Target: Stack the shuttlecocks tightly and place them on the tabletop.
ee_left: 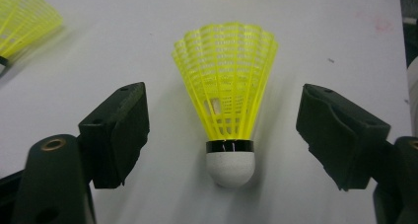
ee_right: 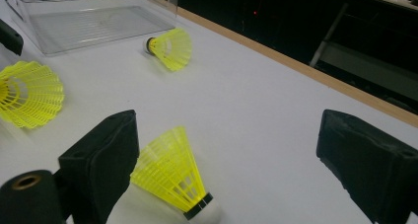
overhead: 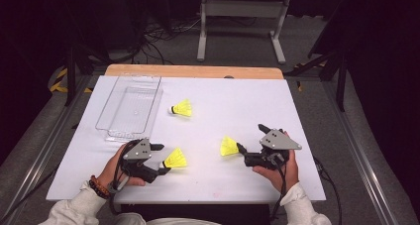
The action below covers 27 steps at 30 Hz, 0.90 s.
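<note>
Three yellow shuttlecocks with white corks lie on the white table [overhead: 223, 180]. In the high view my left gripper [overhead: 162, 159] is at the near left, and one shuttlecock [overhead: 176, 158] lies at its jaws. In the left gripper view this shuttlecock [ee_left: 229, 110] lies between the jaws, cork toward the camera, with clear gaps on both sides; the left gripper [ee_left: 222, 130] is open. My right gripper [overhead: 250, 137] is open at the near right, beside a second shuttlecock [overhead: 229, 146]. In the right gripper view that shuttlecock [ee_right: 170, 177] lies against the left jaw of the right gripper [ee_right: 231, 155]. The third shuttlecock [overhead: 182, 108] lies farther back.
A clear plastic tray [overhead: 111, 128] stands empty at the back left of the table, also seen in the right gripper view as the tray [ee_right: 98, 21]. A wooden strip [overhead: 198, 71] edges the far side. Dark floor, cables and a metal stand lie beyond.
</note>
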### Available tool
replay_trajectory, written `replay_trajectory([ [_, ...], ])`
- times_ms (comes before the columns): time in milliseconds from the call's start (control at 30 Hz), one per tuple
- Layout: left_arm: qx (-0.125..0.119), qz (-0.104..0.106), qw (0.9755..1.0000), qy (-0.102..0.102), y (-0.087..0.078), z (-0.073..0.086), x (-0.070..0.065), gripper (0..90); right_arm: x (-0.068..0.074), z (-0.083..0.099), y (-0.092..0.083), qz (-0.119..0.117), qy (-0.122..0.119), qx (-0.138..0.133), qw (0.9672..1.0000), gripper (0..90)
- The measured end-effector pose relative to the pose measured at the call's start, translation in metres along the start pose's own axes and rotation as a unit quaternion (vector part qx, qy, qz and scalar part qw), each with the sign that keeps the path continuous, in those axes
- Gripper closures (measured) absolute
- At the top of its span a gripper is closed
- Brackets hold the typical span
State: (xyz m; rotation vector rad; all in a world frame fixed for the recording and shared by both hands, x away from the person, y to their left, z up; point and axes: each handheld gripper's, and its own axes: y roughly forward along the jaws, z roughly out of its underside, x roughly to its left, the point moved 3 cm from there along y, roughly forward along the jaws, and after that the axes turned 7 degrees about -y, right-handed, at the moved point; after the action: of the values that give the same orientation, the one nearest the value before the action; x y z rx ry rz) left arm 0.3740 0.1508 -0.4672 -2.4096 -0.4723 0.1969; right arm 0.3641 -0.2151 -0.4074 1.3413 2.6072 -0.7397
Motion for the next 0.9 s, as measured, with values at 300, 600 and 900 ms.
replay_trajectory([
  [300,0.033,0.019,0.9992,0.01,0.013,-0.007,0.003,29.2,-0.016,0.018,-0.019,0.017,0.031,0.008,0.9993,10.0],
  [600,0.063,0.019,0.9978,0.01,0.023,-0.008,0.007,31.9,-0.015,0.023,-0.018,0.011,0.033,0.013,0.9993,10.2],
  [900,0.078,0.032,0.9965,0.006,0.029,-0.008,0.01,36.6,-0.005,0.026,-0.007,-0.012,0.023,0.027,0.9993,10.4],
])
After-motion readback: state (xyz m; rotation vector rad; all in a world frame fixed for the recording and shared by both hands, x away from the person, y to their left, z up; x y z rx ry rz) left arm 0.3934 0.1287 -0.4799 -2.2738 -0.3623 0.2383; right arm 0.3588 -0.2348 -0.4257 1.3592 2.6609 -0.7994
